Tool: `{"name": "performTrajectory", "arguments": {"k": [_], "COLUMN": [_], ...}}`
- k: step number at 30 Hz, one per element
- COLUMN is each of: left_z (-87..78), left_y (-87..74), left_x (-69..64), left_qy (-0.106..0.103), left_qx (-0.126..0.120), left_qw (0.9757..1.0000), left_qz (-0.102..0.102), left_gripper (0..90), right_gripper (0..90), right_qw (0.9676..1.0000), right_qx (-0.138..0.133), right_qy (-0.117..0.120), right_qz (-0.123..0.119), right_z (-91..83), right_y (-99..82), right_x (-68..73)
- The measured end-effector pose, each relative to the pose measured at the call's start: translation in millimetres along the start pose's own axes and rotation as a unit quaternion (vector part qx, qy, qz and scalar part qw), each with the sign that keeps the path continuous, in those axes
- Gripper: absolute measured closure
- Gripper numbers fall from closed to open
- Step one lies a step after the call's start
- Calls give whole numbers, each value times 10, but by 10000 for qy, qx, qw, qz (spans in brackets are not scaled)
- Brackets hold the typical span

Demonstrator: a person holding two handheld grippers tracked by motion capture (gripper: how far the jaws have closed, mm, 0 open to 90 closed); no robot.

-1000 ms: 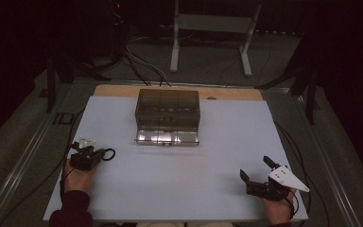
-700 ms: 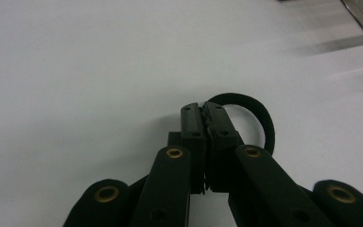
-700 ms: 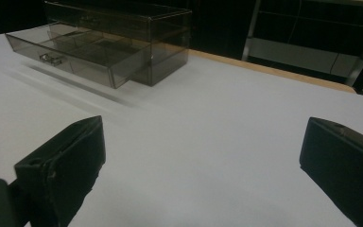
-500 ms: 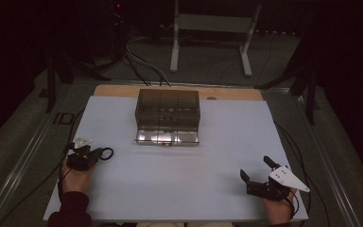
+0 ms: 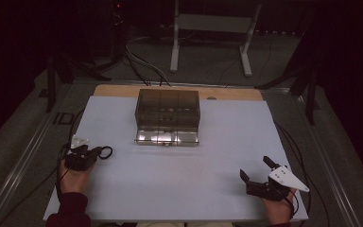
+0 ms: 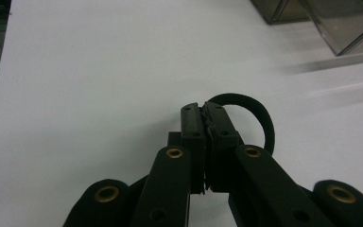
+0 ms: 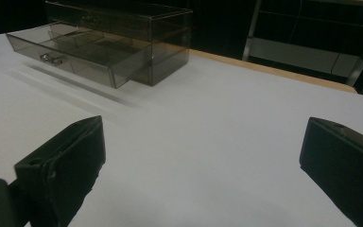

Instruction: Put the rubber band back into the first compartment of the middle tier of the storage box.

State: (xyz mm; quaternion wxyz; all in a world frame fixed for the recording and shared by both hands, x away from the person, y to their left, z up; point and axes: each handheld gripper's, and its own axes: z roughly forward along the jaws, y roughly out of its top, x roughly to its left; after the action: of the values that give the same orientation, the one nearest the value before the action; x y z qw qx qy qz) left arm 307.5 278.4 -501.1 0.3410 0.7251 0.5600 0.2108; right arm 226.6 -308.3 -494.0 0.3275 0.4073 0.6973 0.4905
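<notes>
Dark floor and cables ring your white table [image 5: 179, 179]. Your left claw [image 6: 203, 113] is clamped on a black band [image 6: 260, 118], which loops out ahead and to the right of its jaw tips, just above the table. Judge it light, soft and springy: it should flop and stretch, so keep the pinch on the strand itself. How much band lies inside the jaws is hidden. Your right claw [image 7: 203, 156] stands wide apart, empty, bare table between its jaws. Beyond both claws sits the smoky box [image 5: 168, 109], its bottom drawer [image 5: 166, 137] pulled out; the contents are too dim to tell.
</notes>
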Motion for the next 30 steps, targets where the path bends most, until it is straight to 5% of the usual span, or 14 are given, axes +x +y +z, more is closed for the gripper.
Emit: {"name": "performTrajectory", "arguments": {"k": [30], "left_z": [-192], "left_y": [245], "left_x": [-84], "left_qy": [-135], "left_qx": [-308], "left_qw": [9994], "left_qz": [56], "left_gripper": [890], "right_gripper": [15], "right_qw": [10000], "right_qx": [5], "right_qy": [5], "right_qz": [0], "right_z": [2], "right_y": [-1], "right_x": [3]}}
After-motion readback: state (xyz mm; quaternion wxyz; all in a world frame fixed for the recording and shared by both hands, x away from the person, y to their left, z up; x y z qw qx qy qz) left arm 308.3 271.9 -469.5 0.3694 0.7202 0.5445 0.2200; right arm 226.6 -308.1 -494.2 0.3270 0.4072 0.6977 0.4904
